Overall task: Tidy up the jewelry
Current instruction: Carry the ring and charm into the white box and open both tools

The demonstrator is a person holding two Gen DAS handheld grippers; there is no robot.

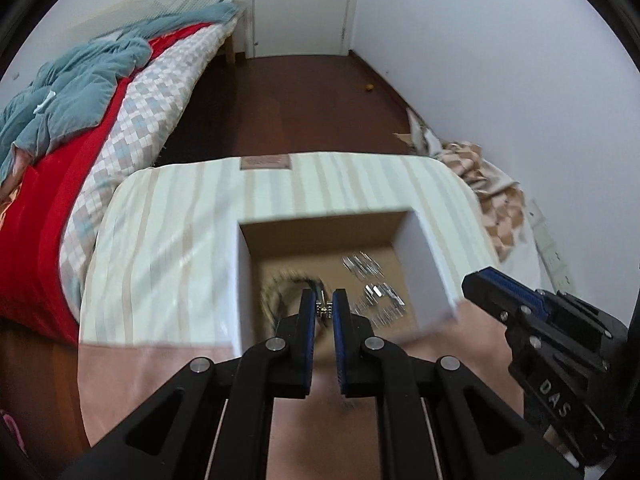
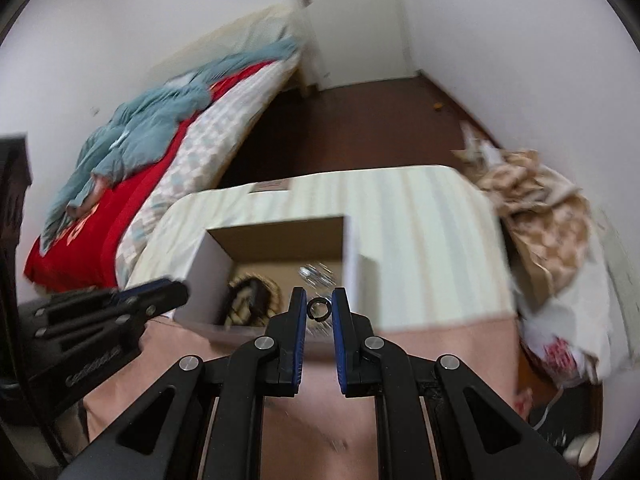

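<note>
An open cardboard box (image 1: 430, 264) with white outer walls sits on a striped cushion (image 1: 168, 240). Inside lie silver hair clips (image 1: 364, 266) and a beaded chain (image 1: 280, 284), blurred. My left gripper (image 1: 324, 309) is shut on a small silver jewelry piece (image 1: 324, 309) just above the box's near side. My right gripper (image 2: 319, 307) is shut on a small dark ring (image 2: 319, 307) above the box's near edge (image 2: 200, 312); it also shows at the right of the left wrist view (image 1: 496, 284). The clips (image 2: 316, 272) and chain (image 2: 248, 300) show in the right wrist view too.
A bed (image 1: 100, 128) with red sheet, checkered quilt and blue blanket stands to the left. A crumpled patterned cloth (image 1: 492, 196) lies at the right by the wall. A white door (image 1: 300, 8) is at the back over dark floor (image 1: 304, 104).
</note>
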